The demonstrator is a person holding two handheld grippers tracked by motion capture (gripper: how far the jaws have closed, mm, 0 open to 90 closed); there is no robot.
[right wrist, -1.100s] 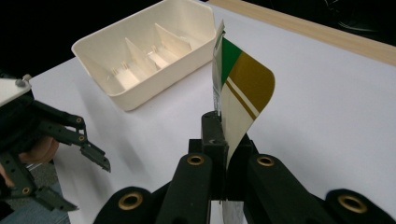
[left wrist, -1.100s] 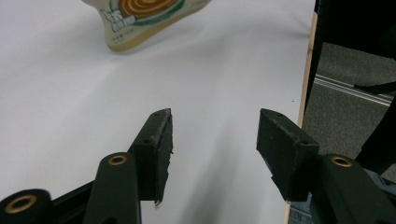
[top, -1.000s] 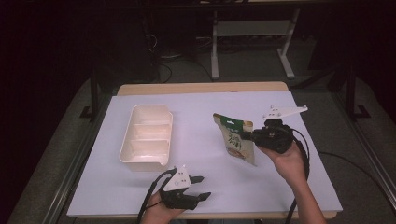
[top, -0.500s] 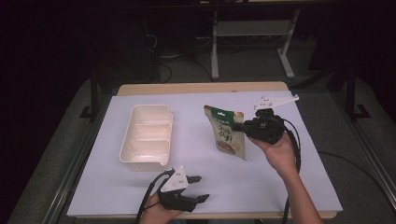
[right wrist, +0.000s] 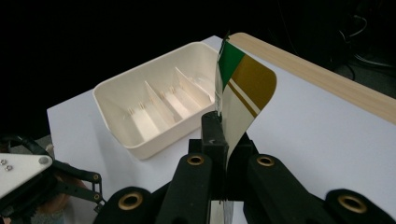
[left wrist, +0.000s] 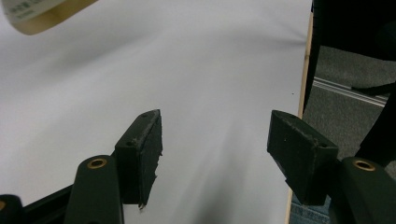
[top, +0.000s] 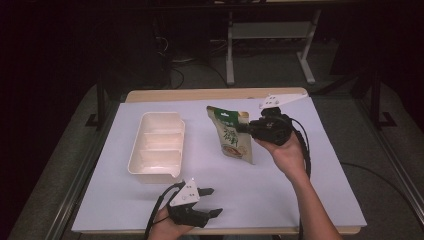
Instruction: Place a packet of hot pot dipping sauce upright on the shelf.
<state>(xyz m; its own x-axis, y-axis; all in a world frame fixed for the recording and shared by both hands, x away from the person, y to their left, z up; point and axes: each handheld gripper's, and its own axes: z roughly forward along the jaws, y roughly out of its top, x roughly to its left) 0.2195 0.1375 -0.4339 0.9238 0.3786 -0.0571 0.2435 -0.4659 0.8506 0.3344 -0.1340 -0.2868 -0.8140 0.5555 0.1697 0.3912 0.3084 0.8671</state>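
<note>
A green and tan snack pouch (top: 232,135) hangs in the air above the middle of the table, pinched at its right edge by my right gripper (top: 245,128). In the right gripper view the jaws are shut on the pouch (right wrist: 240,91), which stands edge-on. A cream tray (top: 141,160) with three compartments lies empty to the left; the tray (right wrist: 116,119) sits beyond the pouch. My left gripper (top: 212,202) rests at the table's front edge, open with nothing between its fingers (left wrist: 140,154), the gap (left wrist: 215,158) showing bare white surface.
The white table cover (top: 300,190) has a wooden strip (top: 210,94) along its far edge. A white stand (top: 270,32) and cables (top: 175,70) sit on the dark floor behind. In the left gripper view the table's right edge (left wrist: 306,79) drops off to grey carpet.
My right gripper has carried the pouch leftward and slightly away, towards the tray. The left gripper has barely moved.
</note>
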